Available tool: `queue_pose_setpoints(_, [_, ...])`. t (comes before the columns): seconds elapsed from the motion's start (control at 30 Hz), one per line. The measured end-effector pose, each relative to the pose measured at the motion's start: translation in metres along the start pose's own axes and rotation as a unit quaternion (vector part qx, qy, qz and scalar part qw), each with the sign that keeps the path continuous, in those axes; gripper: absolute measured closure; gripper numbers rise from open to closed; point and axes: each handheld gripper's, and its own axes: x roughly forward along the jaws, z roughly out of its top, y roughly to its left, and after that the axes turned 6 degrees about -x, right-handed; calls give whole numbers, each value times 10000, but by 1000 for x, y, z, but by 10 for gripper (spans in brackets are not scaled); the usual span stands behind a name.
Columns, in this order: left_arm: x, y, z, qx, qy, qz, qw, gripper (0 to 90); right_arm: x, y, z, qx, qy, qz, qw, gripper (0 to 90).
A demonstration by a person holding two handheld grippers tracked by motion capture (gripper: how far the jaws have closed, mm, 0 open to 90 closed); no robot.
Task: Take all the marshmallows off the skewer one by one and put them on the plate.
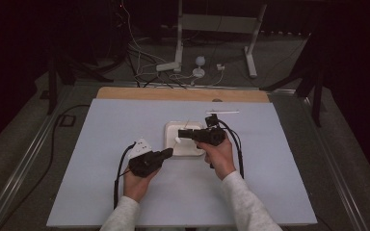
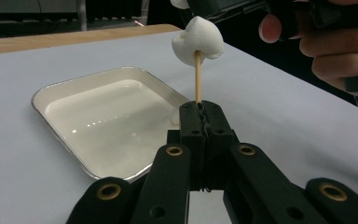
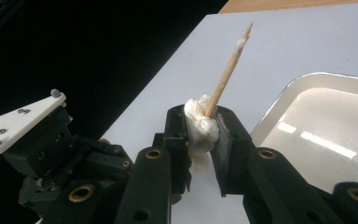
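One marshmallow (image 2: 197,39), one skewer (image 2: 198,77), one tray (image 1: 169,144): left gripper (image 2: 200,116) clenches skewer, right gripper (image 3: 204,128) squeezes marshmallow; open mat (image 1: 270,183) toward 5 o'clock.

The high view is looking forward and down from above the person's side, taking in the whole table (image 1: 101,192) and the floor beyond. The left gripper view is sitting very near its own jaws, looking along them across the white tray (image 2: 65,140) toward the table's far edge. The right gripper view is likewise riding close, looking over its jaws toward the left gripper (image 3: 51,154). All 3 views are sharing the tray and the marshmallow (image 2: 197,41) on its wooden skewer (image 3: 226,77).
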Motion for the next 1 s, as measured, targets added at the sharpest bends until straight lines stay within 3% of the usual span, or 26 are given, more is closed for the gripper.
queue_pose_setpoints(0.3, [-1,0,-1,80,-15,-11,10000,900,-6,1,8,-54,-103,-49,9999,776])
queue_pose_setpoints(0.37, [0,0,-3,171,86,72,9998,900,-9,2,10,-81,-147,-81,9998,778])
queue_pose_setpoints(0.5, [2,-1,-5,192,104,42,9998,900,-23,-3,17,35,-404,-189,9990,782])
queue_pose_setpoints(0.6, [4,-3,-5,273,150,52,9995,900,-29,-5,20,-38,-355,-270,9990,782])
queue_pose_setpoints(1.0, [3,-2,-6,371,238,184,9989,900,-29,-7,22,19,-546,-328,9980,789])
